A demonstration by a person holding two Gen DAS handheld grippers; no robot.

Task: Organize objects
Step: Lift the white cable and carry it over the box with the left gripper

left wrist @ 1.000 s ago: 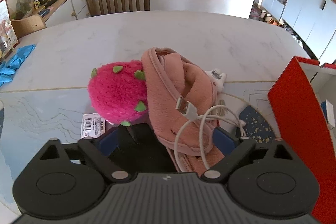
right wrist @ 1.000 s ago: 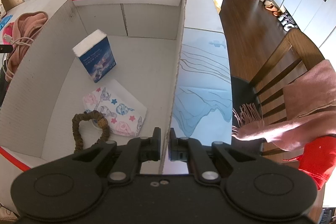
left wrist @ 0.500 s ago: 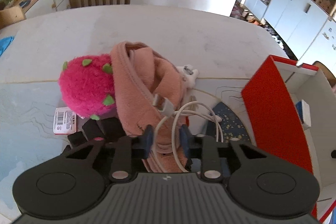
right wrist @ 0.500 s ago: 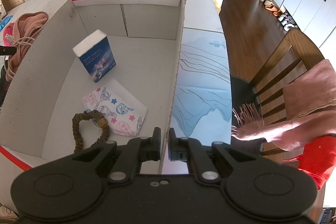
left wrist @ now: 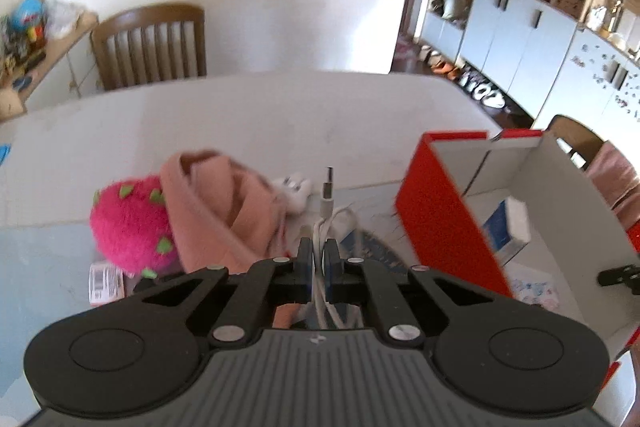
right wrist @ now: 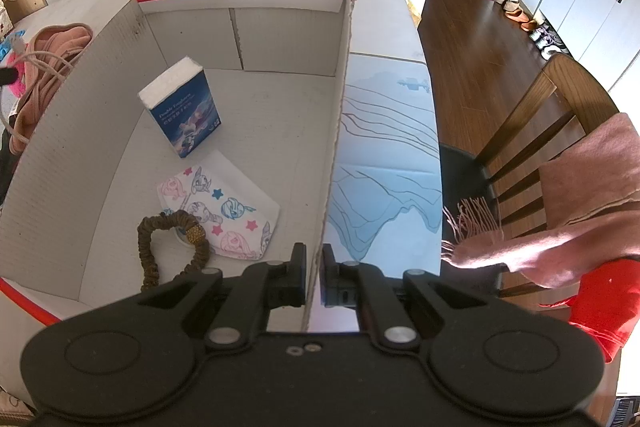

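A: While the left gripper (left wrist: 318, 259) is squeezing its jaws tight on the coiled white USB cable (left wrist: 326, 223), what is lying around it?

B: The cable's metal plug is sticking up just past the fingertips. Beside it, toward the table's left edge, the folded pink fabric garment (left wrist: 224, 203) is leaning against the fuzzy magenta plush fruit with green spikes (left wrist: 130, 223). A small white item is sitting just behind the garment; I cannot tell what it is.

A: And the right gripper (right wrist: 314, 267)?

B: It is pinching the near right wall of the red-and-white cardboard box (right wrist: 336, 131), jaws closed on the cardboard edge. Inside the box, the blue tissue pack (right wrist: 182, 111) is standing near the middle, the cartoon-printed packet (right wrist: 224, 219) is lying nearer, and the brown hair scrunchie (right wrist: 170, 247) is touching it at the near corner.
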